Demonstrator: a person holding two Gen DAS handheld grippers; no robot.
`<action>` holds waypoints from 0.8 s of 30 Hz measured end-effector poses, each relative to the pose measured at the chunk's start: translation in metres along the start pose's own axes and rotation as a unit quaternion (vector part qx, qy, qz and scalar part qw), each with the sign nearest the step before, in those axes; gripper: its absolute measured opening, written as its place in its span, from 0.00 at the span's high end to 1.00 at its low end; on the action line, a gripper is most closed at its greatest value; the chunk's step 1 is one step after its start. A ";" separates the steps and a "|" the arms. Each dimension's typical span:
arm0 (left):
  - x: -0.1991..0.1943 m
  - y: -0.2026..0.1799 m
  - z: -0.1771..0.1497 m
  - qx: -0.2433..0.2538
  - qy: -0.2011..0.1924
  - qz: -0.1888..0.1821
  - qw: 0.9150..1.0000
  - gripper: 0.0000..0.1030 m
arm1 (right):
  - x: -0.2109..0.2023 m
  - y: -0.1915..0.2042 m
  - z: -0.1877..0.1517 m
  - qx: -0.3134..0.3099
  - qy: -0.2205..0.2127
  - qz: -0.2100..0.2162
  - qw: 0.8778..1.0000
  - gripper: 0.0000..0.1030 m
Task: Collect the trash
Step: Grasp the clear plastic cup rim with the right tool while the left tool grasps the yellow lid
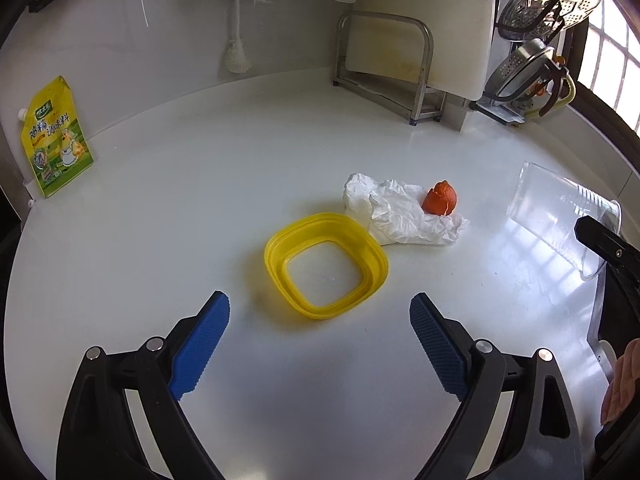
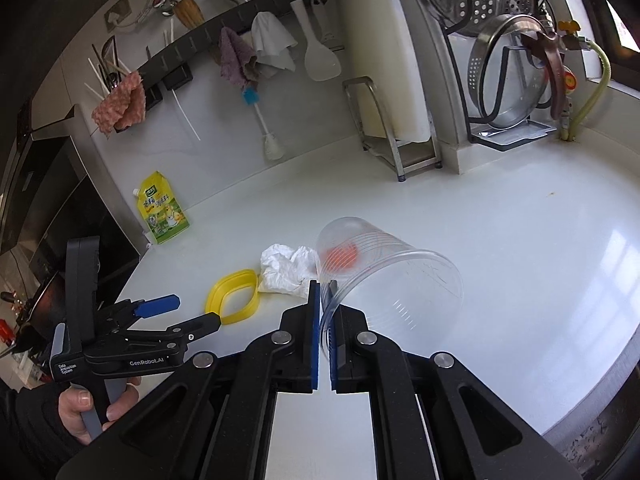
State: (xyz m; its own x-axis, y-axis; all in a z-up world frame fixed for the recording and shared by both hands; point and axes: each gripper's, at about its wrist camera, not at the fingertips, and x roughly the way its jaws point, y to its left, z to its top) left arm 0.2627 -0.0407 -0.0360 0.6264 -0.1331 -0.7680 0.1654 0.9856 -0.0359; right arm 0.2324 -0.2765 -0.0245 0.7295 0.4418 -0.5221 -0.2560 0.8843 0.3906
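**Cup pinched by its rim, three scraps left on the desk**

While the left hand-held gripper (image 1: pixel 320 312) hangs wide open and empty above the white desk (image 1: pixel 160 240), its view shows a yellow rounded-square plastic ring (image 1: pixel 326 266) lying flat just ahead, touching a crumpled white paper tissue (image 1: pixel 400 216) with an orange piece of fruit peel (image 1: pixel 440 198) on top. At the right edge, a clear disposable plastic cup (image 1: pixel 560 212) lies tilted.

From the right wrist view, the right hand-held gripper (image 2: pixel 324 292) is clamped shut on the clear cup's thin rim (image 2: pixel 392 280), with the cup jutting forward over the desk. Judging by that narrow hold, the soft wall could buckle or slip free if swung quickly. The left hand-held gripper could also push the flat ring along rather than lift it.
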 end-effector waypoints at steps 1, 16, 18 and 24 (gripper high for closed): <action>0.005 -0.001 0.002 -0.006 0.010 -0.002 1.000 0.13 | 0.000 -0.004 0.000 0.009 0.001 0.004 1.000 0.96; 0.043 -0.015 0.015 -0.030 0.037 0.044 0.998 0.26 | 0.001 -0.014 0.001 0.031 -0.001 0.007 0.999 0.96; 0.043 -0.014 0.015 -0.031 0.035 0.042 0.998 0.31 | 0.001 -0.014 0.001 0.031 -0.001 0.005 0.999 0.96; 0.031 -0.005 0.010 -0.041 0.019 0.030 0.999 0.32 | 0.000 -0.012 0.000 0.027 -0.001 0.000 1.000 0.96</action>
State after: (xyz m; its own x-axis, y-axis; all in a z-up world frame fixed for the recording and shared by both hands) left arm 0.2891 -0.0513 -0.0530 0.6037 -0.0715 -0.7940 0.0641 0.9971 -0.0410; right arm 0.2356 -0.2868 -0.0296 0.7305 0.4418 -0.5207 -0.2222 0.8748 0.4306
